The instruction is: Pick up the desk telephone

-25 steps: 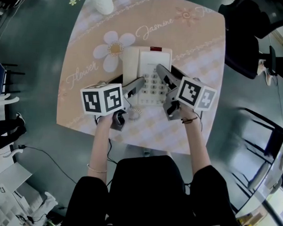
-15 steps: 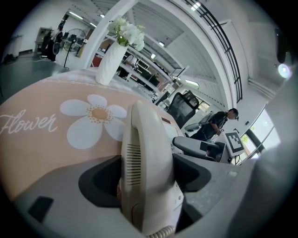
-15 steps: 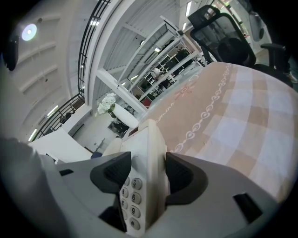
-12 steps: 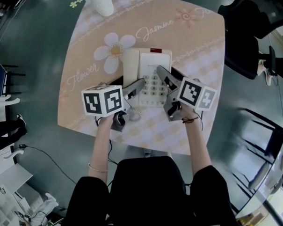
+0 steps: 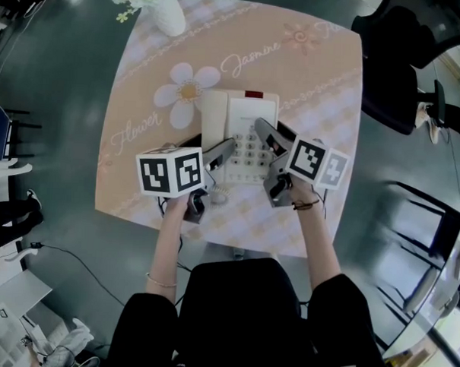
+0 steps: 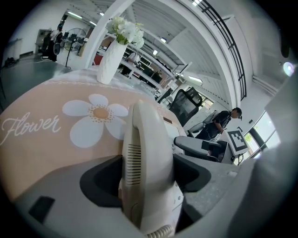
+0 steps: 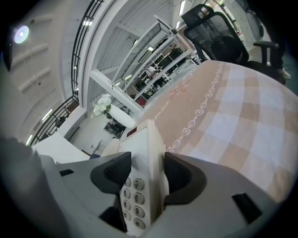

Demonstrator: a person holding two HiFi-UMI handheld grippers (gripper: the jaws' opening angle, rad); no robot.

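Note:
The cream desk telephone (image 5: 240, 126) sits in the middle of the peach flowered tablecloth (image 5: 311, 68), its handset (image 5: 212, 121) lying along its left side. My left gripper (image 5: 224, 150) is shut on the handset (image 6: 146, 153), whose near end fills the space between the two dark pads. On the other side, my right gripper (image 5: 263, 132) is shut on the right edge of the telephone's base (image 7: 145, 148), with the keypad (image 7: 132, 197) just left of its jaws. A coiled cord (image 5: 216, 193) hangs at the phone's near end.
A white vase with flowers (image 5: 167, 13) stands at the table's far left corner. A black office chair (image 5: 399, 65) is beyond the table's right side. A person stands in the distance (image 6: 223, 123). Grey floor surrounds the table.
The whole scene has slid slightly down in the head view. Both grippers keep the same hold on the telephone; I cannot tell whether it has left the table.

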